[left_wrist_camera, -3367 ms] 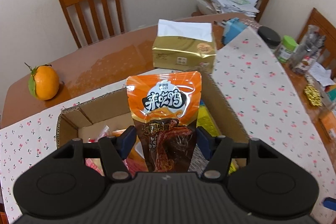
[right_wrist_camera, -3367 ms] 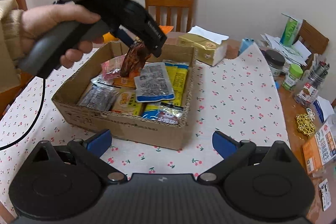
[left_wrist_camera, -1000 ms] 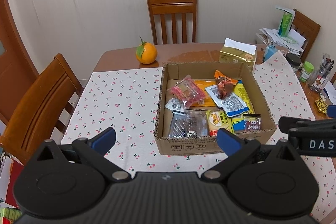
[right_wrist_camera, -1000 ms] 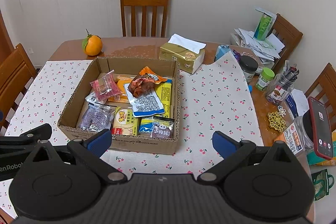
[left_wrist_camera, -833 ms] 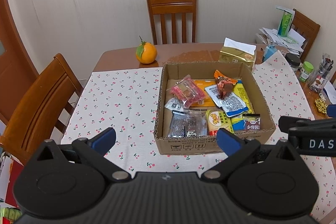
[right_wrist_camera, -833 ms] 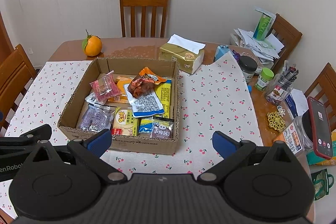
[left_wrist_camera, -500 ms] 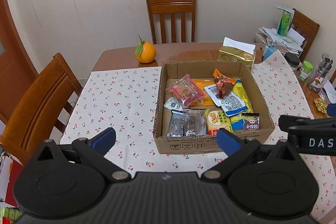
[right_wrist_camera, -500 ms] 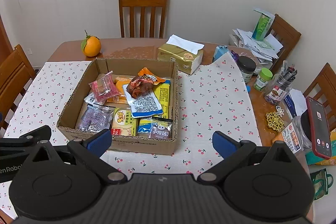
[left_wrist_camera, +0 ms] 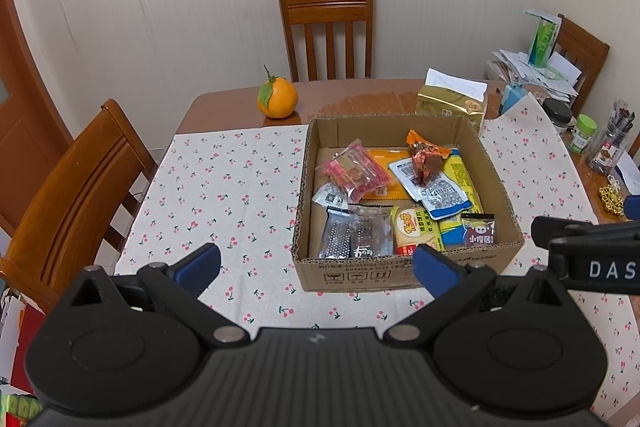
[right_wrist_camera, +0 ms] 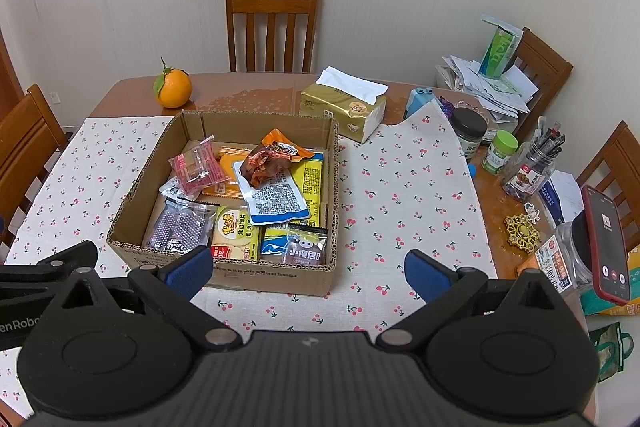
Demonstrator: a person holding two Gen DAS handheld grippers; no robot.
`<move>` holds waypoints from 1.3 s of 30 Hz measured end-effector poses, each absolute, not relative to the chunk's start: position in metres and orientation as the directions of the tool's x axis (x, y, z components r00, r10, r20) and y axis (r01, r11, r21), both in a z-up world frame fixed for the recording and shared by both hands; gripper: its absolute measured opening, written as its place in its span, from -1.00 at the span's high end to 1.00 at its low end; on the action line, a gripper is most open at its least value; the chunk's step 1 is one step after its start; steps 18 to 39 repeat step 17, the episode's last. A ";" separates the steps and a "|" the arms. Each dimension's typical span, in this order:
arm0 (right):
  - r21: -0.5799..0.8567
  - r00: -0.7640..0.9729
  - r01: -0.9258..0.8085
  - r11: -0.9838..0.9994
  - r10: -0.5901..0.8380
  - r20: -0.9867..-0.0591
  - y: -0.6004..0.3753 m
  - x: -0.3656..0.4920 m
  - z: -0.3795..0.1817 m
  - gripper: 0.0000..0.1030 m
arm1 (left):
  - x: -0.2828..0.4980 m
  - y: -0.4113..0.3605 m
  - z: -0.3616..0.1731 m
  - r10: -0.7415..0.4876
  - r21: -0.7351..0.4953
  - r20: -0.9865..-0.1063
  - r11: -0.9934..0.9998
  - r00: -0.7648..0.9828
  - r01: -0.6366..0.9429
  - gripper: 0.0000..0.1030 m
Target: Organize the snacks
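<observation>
The cherry-print tablecloth spreads over the wooden table, and on it sits the cardboard box, open-topped, its long axis running away from both cameras; every snack in sight lies inside it, none loose on the cloth, so by my reading the sorting looks close to done. The left gripper hangs back at the near edge, fingers spread wide and holding nothing; the box lies ahead and to its right. The right gripper is likewise wide apart and empty; the box lies ahead and to its left, its near wall just beyond the left fingertip; so the box sits between the two claws, neither clearly nearer. Inside, the white-and-blue pouch lies slanted across the yellow packet; on top of it the crumpled orange duck-snack pouch rests toward the far wall; the pink wrapper leans at the left side; the small pig-print packet lies at the near right corner.
</observation>
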State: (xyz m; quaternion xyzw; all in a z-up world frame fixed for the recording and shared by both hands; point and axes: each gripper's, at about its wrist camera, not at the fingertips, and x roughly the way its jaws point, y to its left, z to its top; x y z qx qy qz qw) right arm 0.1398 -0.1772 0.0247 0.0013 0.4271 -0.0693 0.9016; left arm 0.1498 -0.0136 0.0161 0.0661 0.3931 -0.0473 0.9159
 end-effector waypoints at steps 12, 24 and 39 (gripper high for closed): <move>-0.062 0.625 0.126 0.990 -0.128 -0.770 -0.178 0.139 0.025 -1.00 | 0.151 -0.013 0.016 -0.030 0.088 -0.729 0.987 0.683 0.137 -0.98; -0.062 0.625 0.129 0.990 -0.129 -0.770 -0.179 0.138 0.025 -1.00 | 0.151 -0.013 0.015 -0.031 0.087 -0.731 0.987 0.682 0.138 -0.98; -0.062 0.625 0.129 0.990 -0.129 -0.770 -0.179 0.138 0.025 -1.00 | 0.151 -0.013 0.015 -0.031 0.087 -0.731 0.987 0.682 0.138 -0.98</move>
